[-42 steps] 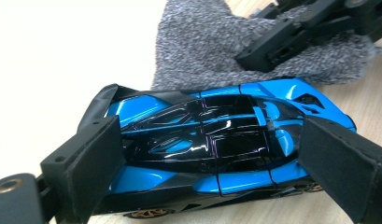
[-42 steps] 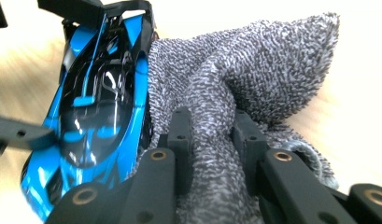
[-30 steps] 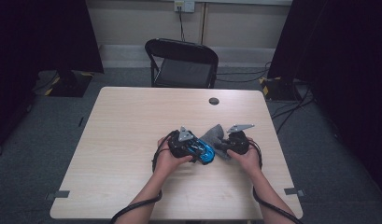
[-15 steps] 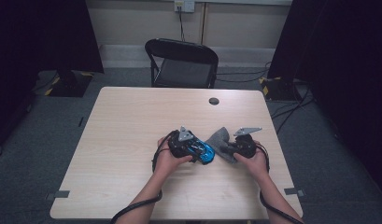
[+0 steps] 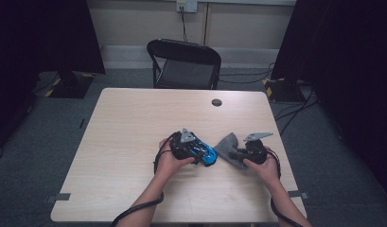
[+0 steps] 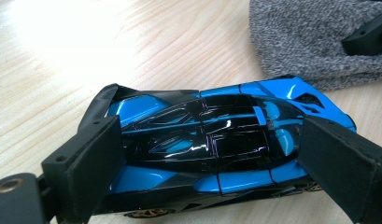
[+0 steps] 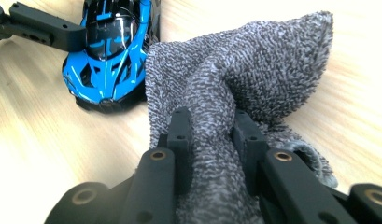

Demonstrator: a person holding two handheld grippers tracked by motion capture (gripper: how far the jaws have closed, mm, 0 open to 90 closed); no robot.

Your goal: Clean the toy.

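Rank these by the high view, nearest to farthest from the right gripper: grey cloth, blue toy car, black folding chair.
1. Grey terry cloth, pinched in the right gripper.
2. Blue toy car, just left of it.
3. Black folding chair, beyond the table.

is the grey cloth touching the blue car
Touching: in the right gripper view the grey cloth lies against the blue car along its side, no gap.

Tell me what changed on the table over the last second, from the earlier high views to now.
The right tool, shut on the grey cloth, drew away to the right of the blue toy car, taking the cloth with it; a second ago it sat close against the car. The left tool kept its place, its pads at the car's two ends. The car did not move.
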